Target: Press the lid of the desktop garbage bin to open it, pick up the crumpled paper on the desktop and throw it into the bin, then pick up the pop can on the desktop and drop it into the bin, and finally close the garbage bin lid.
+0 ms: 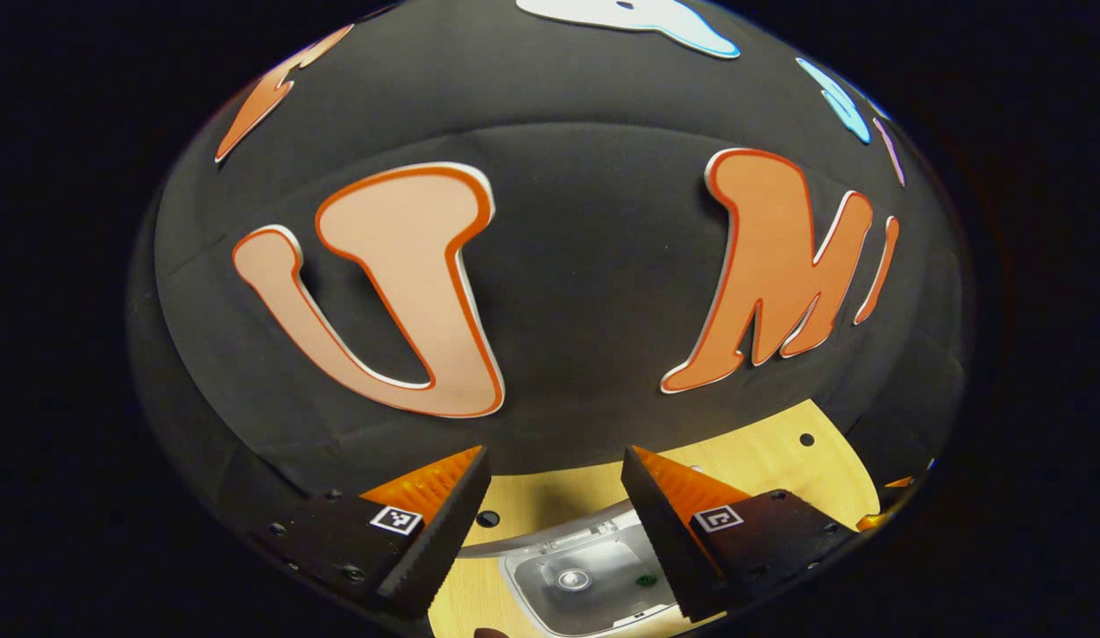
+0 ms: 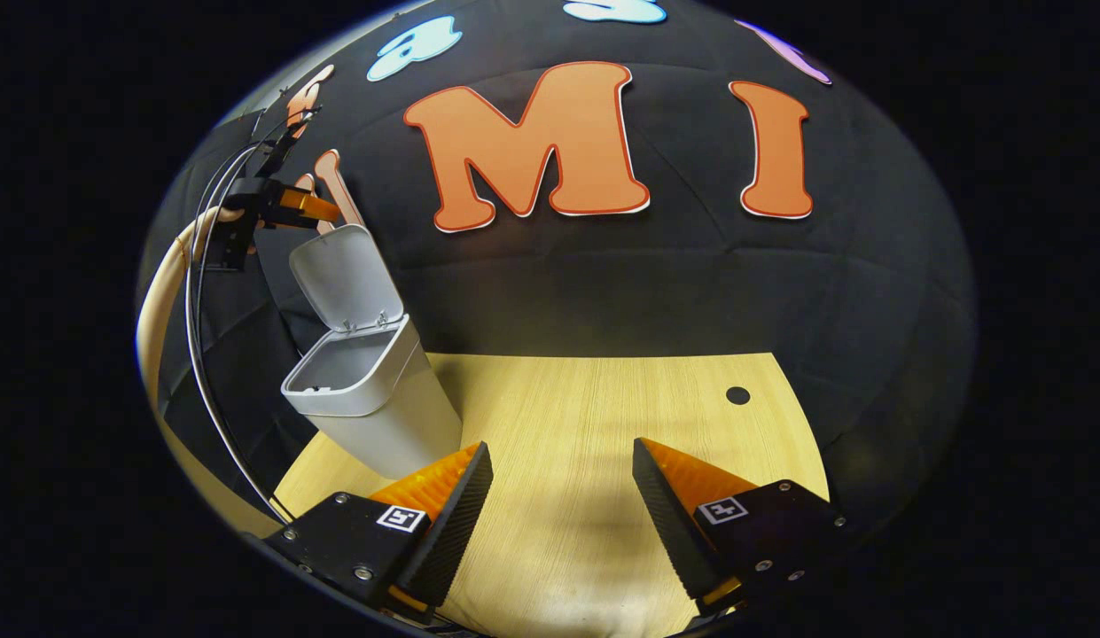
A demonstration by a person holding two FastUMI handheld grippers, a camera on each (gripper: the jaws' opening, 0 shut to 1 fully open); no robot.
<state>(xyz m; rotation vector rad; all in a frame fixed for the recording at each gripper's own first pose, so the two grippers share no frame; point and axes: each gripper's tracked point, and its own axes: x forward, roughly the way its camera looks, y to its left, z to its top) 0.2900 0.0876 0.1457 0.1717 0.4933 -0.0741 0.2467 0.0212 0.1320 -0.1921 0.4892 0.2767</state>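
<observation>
Hovering L gripper (image 1: 557, 514), bin (image 2: 372, 390) lid (image 2: 344, 276) up

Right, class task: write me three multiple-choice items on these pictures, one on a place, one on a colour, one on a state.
1. In the right gripper view, the bin stands on the table's: A left side; B right edge; C front middle.
2. The bin is: A red; B white; C green.
3. Its lid is: A shut; B raised open; C lying on the table.
Answers: 1 A, it stands far left on the wood; 2 B, its body is pale white; 3 B, the lid tilts up behind the open mouth.
</observation>
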